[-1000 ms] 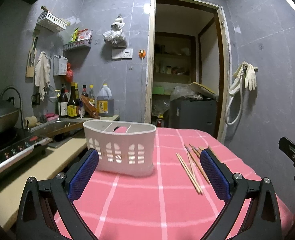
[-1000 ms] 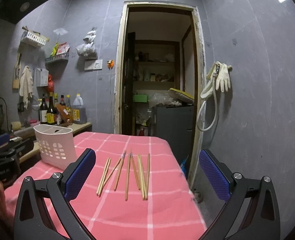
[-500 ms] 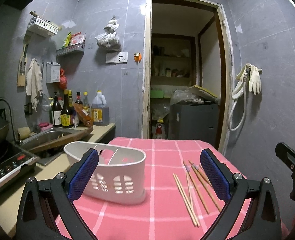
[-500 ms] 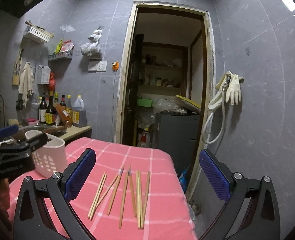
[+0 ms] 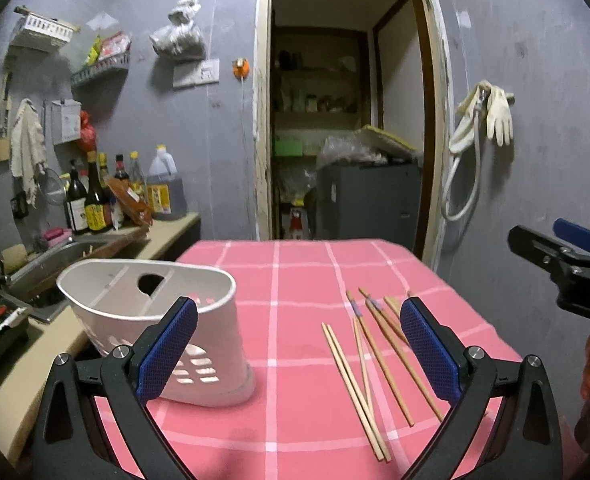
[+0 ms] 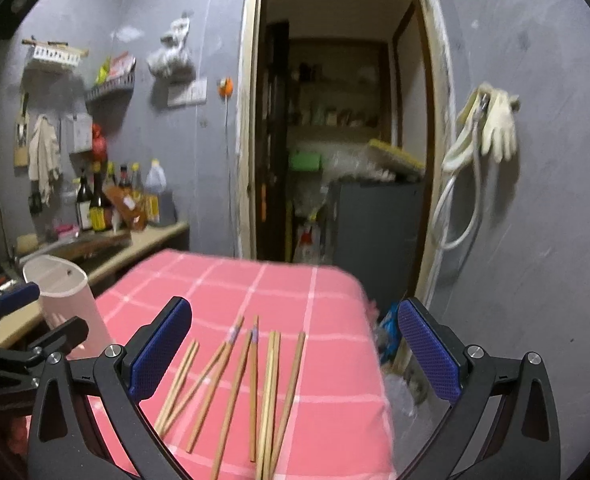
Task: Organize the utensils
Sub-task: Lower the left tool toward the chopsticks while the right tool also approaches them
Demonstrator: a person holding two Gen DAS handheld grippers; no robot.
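Grey-walled kitchen; table under a pink checked cloth (image 5: 295, 420). White utensil holder (image 5: 199, 344) — upright at the cloth's left side, just behind the left gripper's (image 5: 298, 350) near finger. Wooden chopsticks (image 6: 255, 384) — loose, fanned flat on the cloth right of the holder, apart from it. Left gripper: jaws spread wide, holding nothing. Right gripper (image 6: 295, 354): likewise wide and empty, above the chopsticks.
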